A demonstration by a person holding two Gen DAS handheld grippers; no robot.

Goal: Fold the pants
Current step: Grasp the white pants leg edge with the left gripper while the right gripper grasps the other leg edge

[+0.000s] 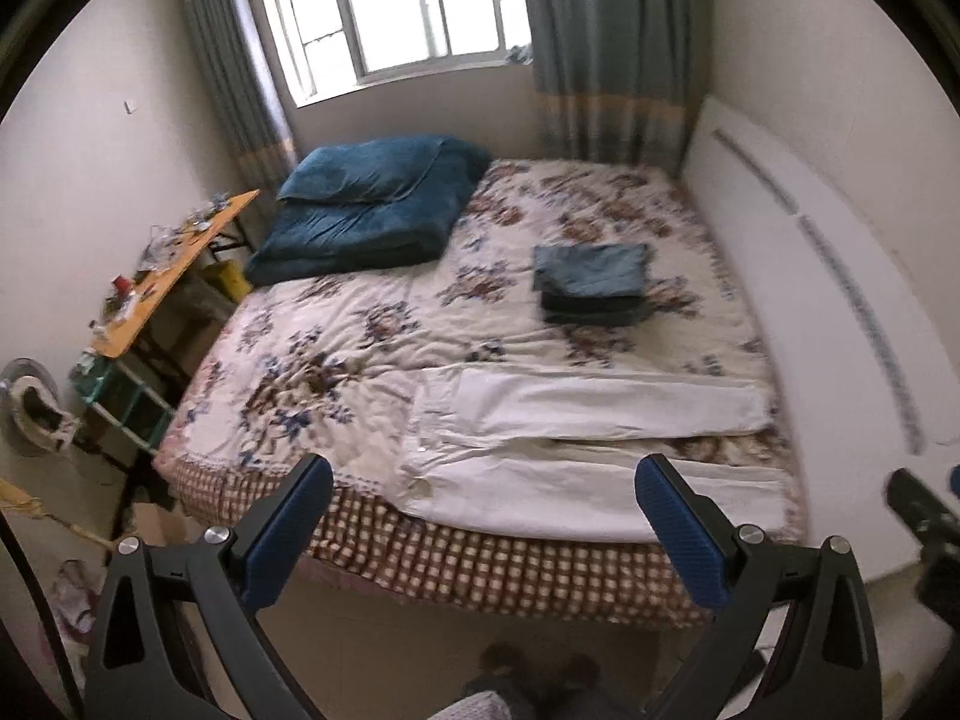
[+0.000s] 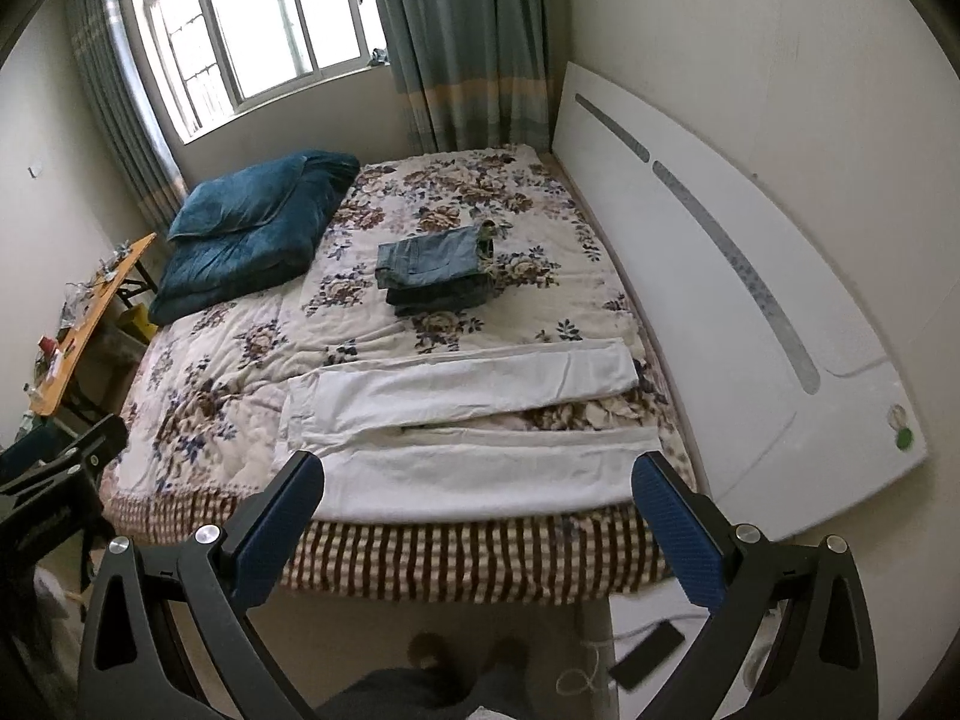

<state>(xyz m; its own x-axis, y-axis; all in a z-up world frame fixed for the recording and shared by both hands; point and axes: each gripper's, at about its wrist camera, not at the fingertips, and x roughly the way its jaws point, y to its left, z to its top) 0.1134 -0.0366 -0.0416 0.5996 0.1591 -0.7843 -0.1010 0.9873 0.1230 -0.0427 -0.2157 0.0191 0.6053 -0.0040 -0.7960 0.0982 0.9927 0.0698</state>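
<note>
White pants (image 1: 576,438) lie flat on the floral bed near its front edge, waist to the left, the two legs stretched to the right with a gap between them. They also show in the right wrist view (image 2: 474,420). My left gripper (image 1: 483,498) is open and empty, held above the floor in front of the bed. My right gripper (image 2: 477,495) is open and empty too, at about the same distance from the pants. Neither touches the cloth.
A stack of folded jeans (image 2: 435,270) lies mid-bed. A folded blue quilt with a pillow (image 2: 252,228) sits at the far left corner. A white headboard (image 2: 720,276) lines the right side. A cluttered orange table (image 1: 174,270) stands left of the bed. A phone (image 2: 645,654) lies on the floor.
</note>
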